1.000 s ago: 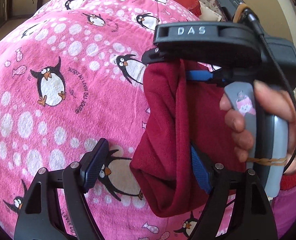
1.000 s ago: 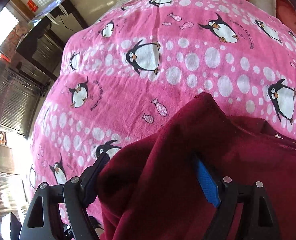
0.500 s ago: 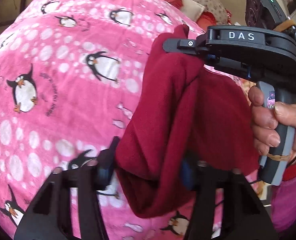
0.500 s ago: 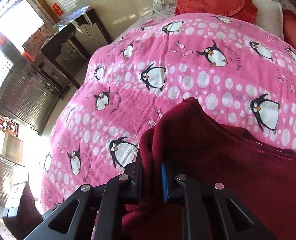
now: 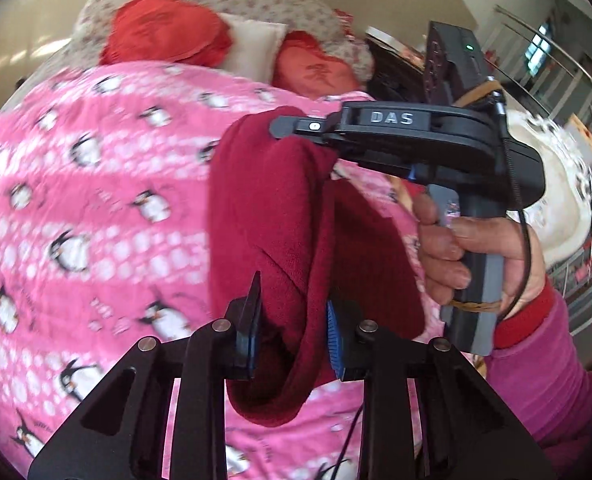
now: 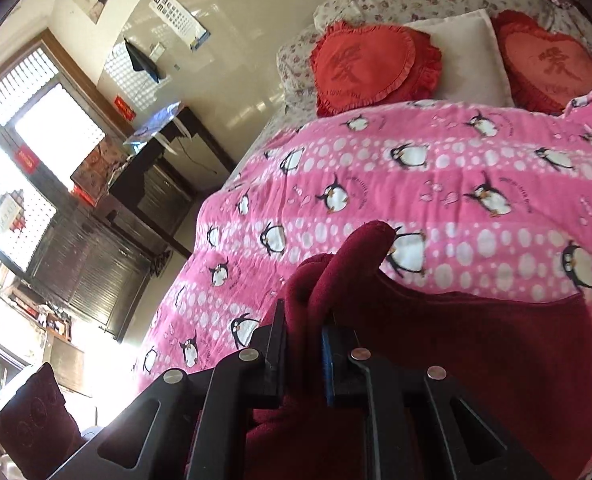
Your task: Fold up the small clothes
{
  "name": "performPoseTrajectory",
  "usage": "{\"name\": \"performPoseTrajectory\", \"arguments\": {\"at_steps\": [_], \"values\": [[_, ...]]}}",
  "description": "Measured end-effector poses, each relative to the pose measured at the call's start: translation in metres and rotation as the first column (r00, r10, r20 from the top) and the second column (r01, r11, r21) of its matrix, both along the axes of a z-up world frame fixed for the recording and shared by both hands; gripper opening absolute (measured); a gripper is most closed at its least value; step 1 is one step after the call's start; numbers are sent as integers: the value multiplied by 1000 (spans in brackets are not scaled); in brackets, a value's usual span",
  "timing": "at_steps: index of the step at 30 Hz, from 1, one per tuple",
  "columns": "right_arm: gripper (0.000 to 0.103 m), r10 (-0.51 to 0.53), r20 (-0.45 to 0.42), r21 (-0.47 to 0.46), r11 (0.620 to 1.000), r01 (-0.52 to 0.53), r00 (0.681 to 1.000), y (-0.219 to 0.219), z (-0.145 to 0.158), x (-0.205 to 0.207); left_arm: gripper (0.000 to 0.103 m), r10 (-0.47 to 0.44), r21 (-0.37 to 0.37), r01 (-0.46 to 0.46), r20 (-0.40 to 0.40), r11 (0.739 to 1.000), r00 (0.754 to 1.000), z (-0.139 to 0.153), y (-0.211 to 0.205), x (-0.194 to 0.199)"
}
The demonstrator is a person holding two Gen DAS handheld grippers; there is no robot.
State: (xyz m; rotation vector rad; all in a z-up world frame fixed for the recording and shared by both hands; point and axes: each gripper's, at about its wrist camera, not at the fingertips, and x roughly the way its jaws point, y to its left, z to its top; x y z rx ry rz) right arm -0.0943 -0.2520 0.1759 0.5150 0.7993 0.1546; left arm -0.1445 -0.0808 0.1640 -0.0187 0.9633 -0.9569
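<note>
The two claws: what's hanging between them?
A dark red garment stretches from the left claw to the right claw, above the pink penguin blanket; the left wrist view shows it.

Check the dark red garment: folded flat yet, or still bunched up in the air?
Bunched and lifted, not folded. The dark red garment hangs off the pink penguin blanket, pinched by the left claw and right claw.

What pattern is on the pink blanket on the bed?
Black-and-white penguins with white dots on the pink blanket; it shows best in the right wrist view.
</note>
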Motion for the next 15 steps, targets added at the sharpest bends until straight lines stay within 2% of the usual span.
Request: {"name": "performPoseTrajectory", "arguments": {"at_steps": [4, 7, 11, 15], "values": [[12, -88, 21, 15, 996, 87, 996, -47, 6, -35, 25, -122, 12, 122, 12, 992, 992, 5, -57, -24], [12, -162, 12, 38, 986, 162, 987, -88, 1, -65, 25, -201, 41, 200, 17, 979, 980, -3, -100, -40], [12, -242, -32, 46, 969, 243, 970, -125, -18, -92, 25, -272, 92, 272, -16, 958, 962, -31, -150, -55], [12, -306, -106, 21, 951, 310, 946, -148, -52, -101, 25, -282, 133, 287, -62, 948, 958, -63, -186, -59]]}}
